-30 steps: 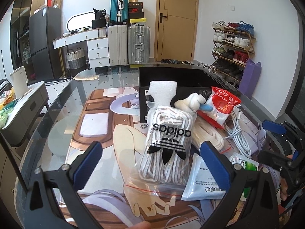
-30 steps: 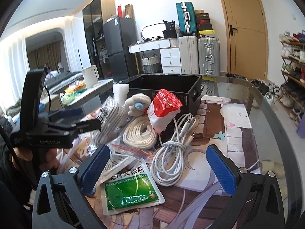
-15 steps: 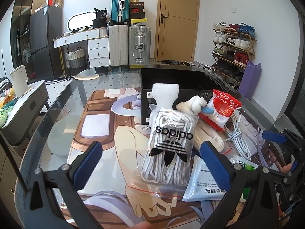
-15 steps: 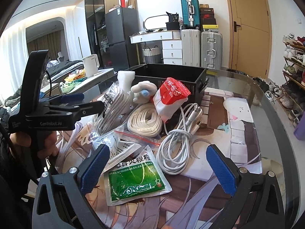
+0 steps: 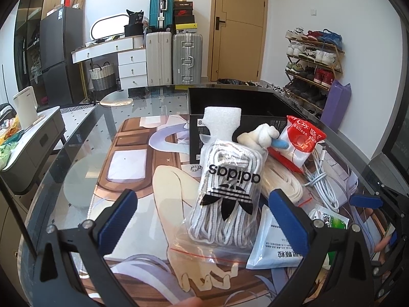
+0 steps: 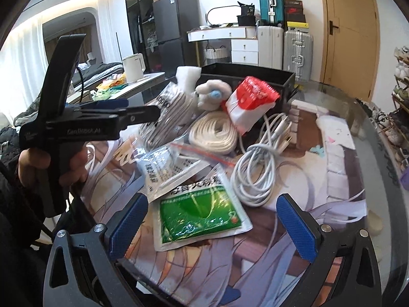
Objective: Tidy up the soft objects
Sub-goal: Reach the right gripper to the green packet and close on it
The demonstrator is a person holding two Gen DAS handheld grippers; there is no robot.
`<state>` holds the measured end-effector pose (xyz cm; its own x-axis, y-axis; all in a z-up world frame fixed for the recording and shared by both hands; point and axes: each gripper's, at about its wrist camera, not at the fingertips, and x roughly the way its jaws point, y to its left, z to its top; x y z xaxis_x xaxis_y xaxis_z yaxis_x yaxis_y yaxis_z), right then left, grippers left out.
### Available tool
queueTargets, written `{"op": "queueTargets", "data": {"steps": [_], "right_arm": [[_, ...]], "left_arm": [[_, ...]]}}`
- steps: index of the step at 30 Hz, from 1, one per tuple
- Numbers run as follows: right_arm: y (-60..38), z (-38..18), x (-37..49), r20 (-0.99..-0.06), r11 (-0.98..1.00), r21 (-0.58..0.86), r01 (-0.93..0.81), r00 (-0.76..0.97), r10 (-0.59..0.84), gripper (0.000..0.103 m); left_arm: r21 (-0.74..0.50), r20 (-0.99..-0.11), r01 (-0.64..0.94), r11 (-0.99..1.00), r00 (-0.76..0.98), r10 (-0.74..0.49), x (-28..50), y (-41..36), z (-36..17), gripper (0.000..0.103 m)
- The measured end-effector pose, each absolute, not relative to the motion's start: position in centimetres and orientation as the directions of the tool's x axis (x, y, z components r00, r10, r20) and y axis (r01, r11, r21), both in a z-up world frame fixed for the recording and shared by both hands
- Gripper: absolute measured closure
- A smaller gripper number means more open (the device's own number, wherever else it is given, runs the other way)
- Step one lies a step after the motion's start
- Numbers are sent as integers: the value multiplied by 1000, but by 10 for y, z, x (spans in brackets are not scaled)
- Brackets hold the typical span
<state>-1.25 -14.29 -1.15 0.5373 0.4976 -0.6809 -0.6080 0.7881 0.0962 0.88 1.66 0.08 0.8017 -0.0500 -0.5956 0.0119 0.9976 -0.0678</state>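
Entry, soft goods on the tabletop (image 5: 84,179), as I read them from my remote seat.

- Left tongs (image 5: 203,216): wide open, gripping nothing. The bag of white shoelaces (image 5: 227,197) lies between the blue pads but touches neither.
- Right tongs (image 6: 213,221): equally spread and empty, hanging over the green sachet (image 6: 199,211).
- Change over the last second: the right tongs have pulled back and risen slightly, so the green sachet now sits further up between the pads; the left tongs have eased a little closer to the lace bag. No item has moved.
- Black storage box (image 5: 230,102): at the back of the pile, open-topped; I cannot see its floor.
- Leaning on or just in front of the box: white foam block (image 5: 222,120), small white plush toy (image 5: 258,135), red-and-white balloon glue packet (image 5: 299,140).
- Flat on the mat: coil of cream cord (image 6: 213,134), coil of white cable (image 6: 258,174), pale blue sachet (image 5: 271,245), clear zip bag (image 6: 158,163).

Reading: sorting has not started; every piece is still outside the box. Both tongs look lined up for a first pick, left on the laces, right on the green sachet. The slippery bags may slide when pinched.
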Motion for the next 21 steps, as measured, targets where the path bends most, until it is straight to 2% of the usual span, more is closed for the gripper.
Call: {"op": "queueTargets", "data": {"steps": [9,13,18,21], "right_arm": [[-134,-20,-19,-697,767,60,-639,523,491,2],[-127,-26,-22,-717,749,34,-661,506,480,13],[-127,-27,-25,-713,748,25,-663,512,478,15],[-129,-26,-24,-710,751,28,-660,516,480,21]], "left_arm": [[-53,-599,15,998,800,-44,9,14,-2,0],[-50,-599,15,999,800,-42,9,13,-3,0],[-50,-600,16,999,799,-43,9,13,-3,0],[-50,-599,16,999,799,-43,9,13,-3,0]]}}
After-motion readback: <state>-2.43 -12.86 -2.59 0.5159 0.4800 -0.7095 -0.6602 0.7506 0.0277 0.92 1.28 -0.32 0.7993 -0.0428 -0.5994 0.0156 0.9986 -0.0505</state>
